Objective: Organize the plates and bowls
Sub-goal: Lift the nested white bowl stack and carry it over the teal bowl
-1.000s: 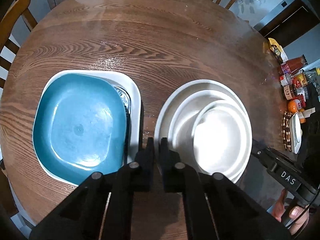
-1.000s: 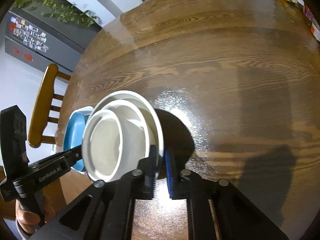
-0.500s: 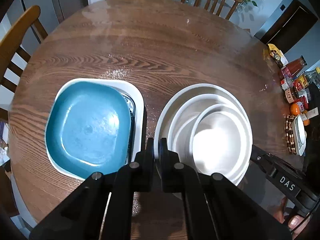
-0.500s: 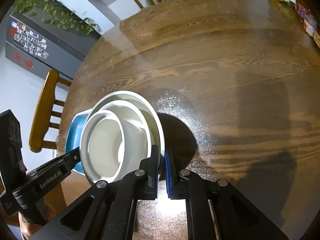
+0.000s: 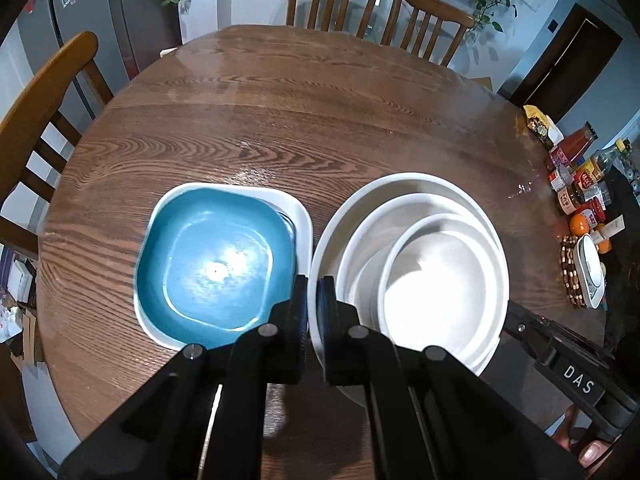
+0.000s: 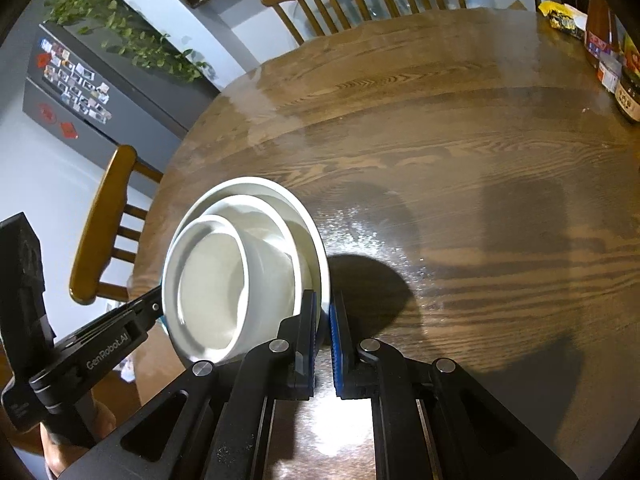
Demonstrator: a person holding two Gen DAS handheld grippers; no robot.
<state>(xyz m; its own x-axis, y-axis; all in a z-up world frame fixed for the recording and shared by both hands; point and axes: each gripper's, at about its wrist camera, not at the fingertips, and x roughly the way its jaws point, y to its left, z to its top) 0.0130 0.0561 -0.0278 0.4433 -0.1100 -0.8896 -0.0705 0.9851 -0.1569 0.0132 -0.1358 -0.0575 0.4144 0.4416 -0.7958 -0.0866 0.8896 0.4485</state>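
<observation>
the left claw [image 5: 314,300] is pinching the near-left rim of the big white bowl [image 5: 348,216], its fingers pressed together on the thin wall. the right claw [image 6: 323,316] pinches the same bowl [image 6: 316,240] on the opposite rim, one finger inside and one outside. the bowl appears lifted off the counter [image 5: 280,120], tilted in the right wrist view, with a dark shadow [image 6: 372,292] on the wood just right of that claw.

inside the big bowl sits a mid bowl [image 5: 384,216], and inside that a small bowl [image 5: 440,280], all white and nested off-centre toward the right claw's side.

just left of the left claw, a blue plate [image 5: 212,264] lies on a white square plate [image 5: 296,208], both flat on the counter; something grey shows between them at the right edge, too hidden to tell.

farther out, right of the bowls, jars and bottles [image 5: 576,176] crowd the counter's edge with an orange [image 5: 578,224] and a beaded mat [image 5: 570,272]. beyond the counter stand wooden chairs [image 5: 336,4].
</observation>
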